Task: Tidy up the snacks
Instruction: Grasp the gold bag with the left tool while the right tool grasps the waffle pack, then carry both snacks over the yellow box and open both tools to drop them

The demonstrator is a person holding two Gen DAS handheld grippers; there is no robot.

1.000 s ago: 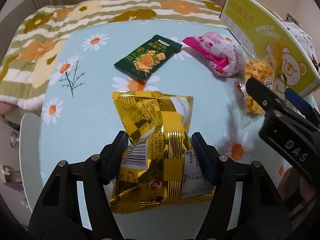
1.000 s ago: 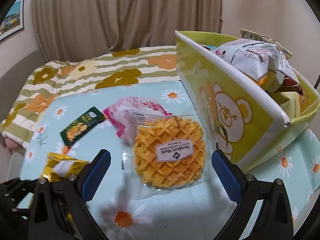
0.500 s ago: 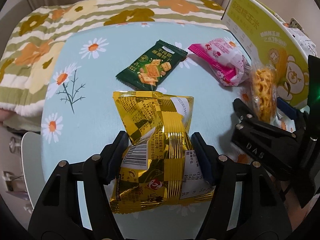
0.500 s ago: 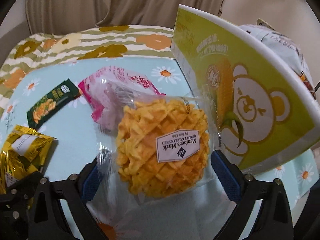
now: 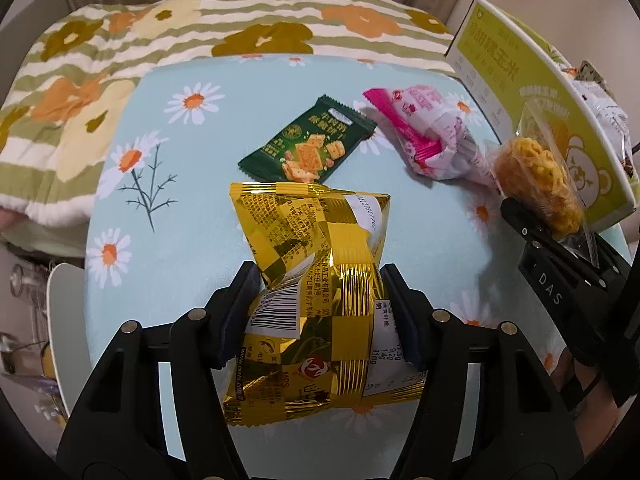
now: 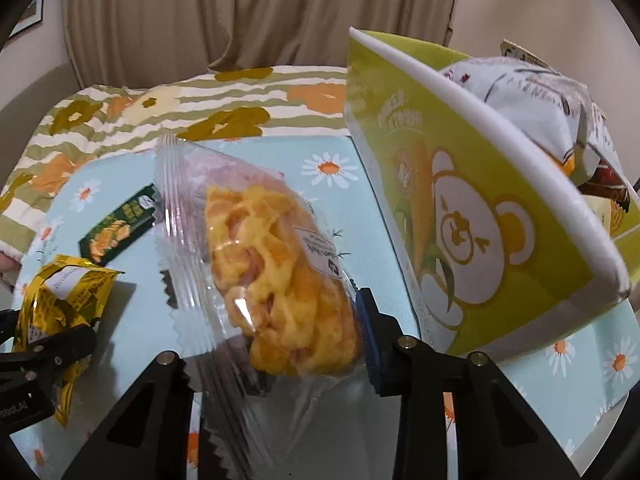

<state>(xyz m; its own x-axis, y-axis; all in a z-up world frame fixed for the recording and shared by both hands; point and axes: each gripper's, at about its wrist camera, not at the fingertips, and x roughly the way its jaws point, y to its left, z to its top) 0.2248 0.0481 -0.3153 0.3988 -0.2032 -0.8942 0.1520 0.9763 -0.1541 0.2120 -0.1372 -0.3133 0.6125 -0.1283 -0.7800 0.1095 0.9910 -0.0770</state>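
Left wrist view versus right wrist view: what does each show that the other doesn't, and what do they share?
Only the left wrist view shows the pink snack packet clearly and the left gripper shut on the gold snack bag.

Only the right wrist view shows the white packets piled inside the green bear box and the right gripper, whose jaws have just been closing, clamped on the wrapped waffle.

Both show the gold bag, the waffle, the green cracker packet, the box and the daisy tablecloth.
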